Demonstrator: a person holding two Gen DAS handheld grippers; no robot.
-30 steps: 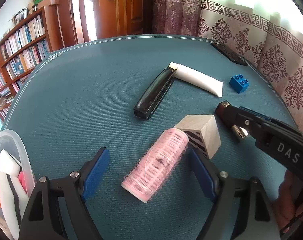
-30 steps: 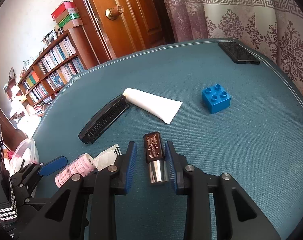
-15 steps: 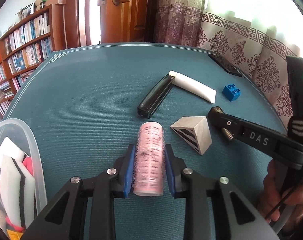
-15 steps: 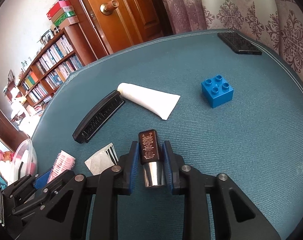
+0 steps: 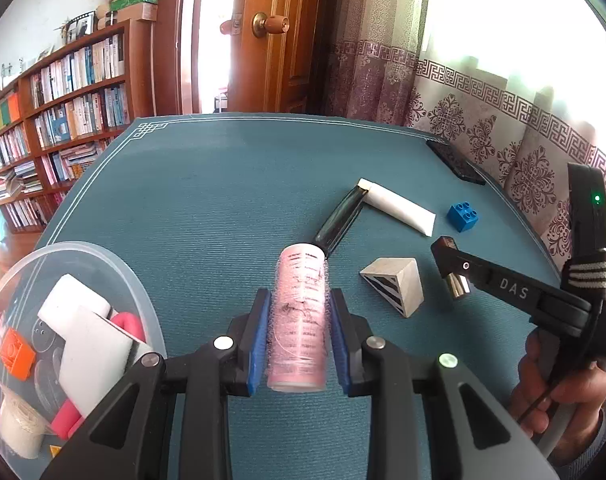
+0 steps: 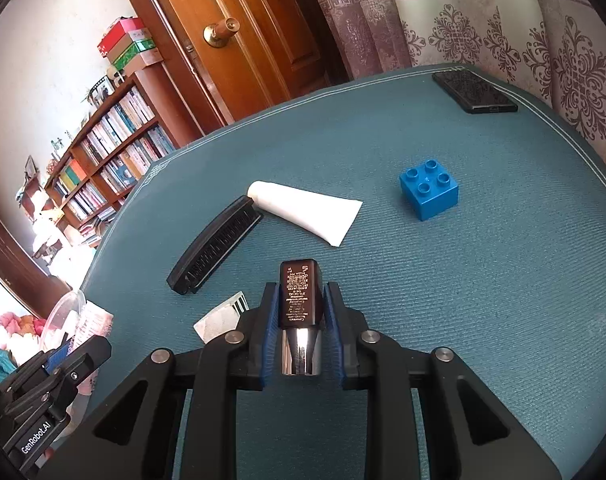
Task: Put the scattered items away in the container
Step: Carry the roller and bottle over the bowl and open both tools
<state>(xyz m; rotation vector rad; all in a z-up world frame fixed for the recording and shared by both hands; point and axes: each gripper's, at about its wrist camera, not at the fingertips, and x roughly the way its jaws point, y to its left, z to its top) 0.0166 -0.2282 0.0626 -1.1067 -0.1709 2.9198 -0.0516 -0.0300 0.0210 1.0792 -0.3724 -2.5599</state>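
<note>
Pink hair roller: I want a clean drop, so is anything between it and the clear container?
Nothing visible: only bare teal cloth lies between the pink hair roller in the left gripper and the clear container.

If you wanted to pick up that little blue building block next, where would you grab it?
Grip the blue block across two opposite flat side walls, coming straight down from above. It sits studs-up and square on the table, standing apart from the white tube, so there should be room for both fingers.

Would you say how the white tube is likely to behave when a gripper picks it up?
The white tube looks flattened toward its crimped end, so it would probably dent under the pads. It seems light. Lying flat on the mat, it is unlikely to roll.
</note>
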